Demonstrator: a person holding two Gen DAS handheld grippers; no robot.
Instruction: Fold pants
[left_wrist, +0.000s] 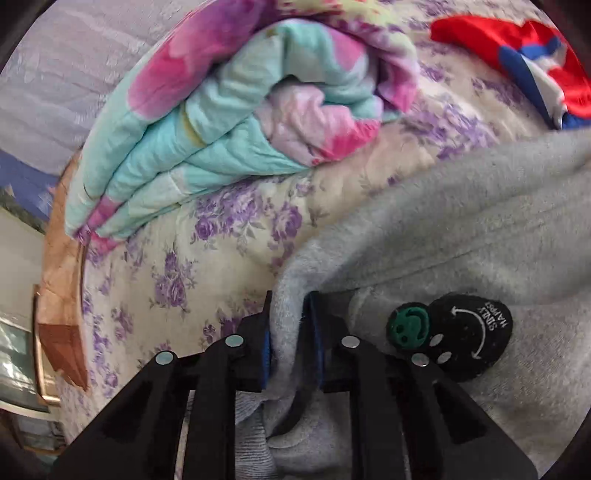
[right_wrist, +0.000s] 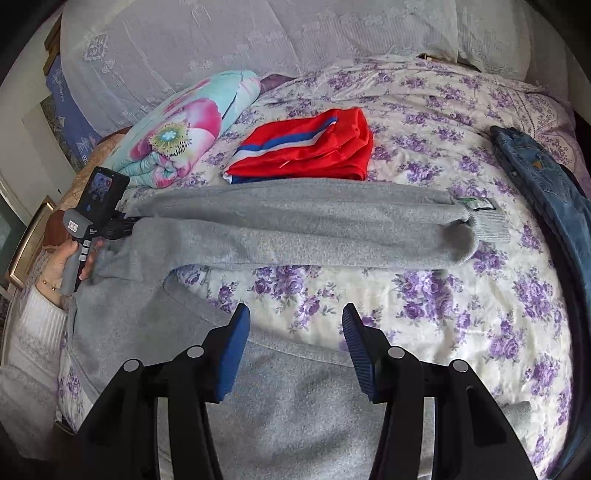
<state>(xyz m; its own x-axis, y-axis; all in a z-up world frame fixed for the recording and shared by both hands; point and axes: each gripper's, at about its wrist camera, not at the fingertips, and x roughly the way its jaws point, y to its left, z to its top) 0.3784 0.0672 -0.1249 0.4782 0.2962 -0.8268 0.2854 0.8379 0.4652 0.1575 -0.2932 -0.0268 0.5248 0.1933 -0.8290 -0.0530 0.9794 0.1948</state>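
Note:
Grey fleece pants (right_wrist: 295, 225) lie across a bed with a purple-flowered cover (right_wrist: 461, 325). One leg stretches to the right and ends in a ribbed cuff (right_wrist: 491, 225). My left gripper (left_wrist: 288, 317) is shut on a fold of the pants (left_wrist: 461, 221) near a black and green smiley patch (left_wrist: 454, 332). In the right wrist view it (right_wrist: 122, 223) holds the pants' left end, in a person's hand. My right gripper (right_wrist: 295, 332) is open and empty, above the near part of the pants at the bed's front.
A rolled turquoise and pink quilt (right_wrist: 184, 129) lies at the back left, also in the left wrist view (left_wrist: 221, 122). Folded red pants with blue and white stripes (right_wrist: 306, 147) lie behind the grey pants. Blue jeans (right_wrist: 546, 192) lie at the right edge. Lace pillows (right_wrist: 258, 33) line the headboard.

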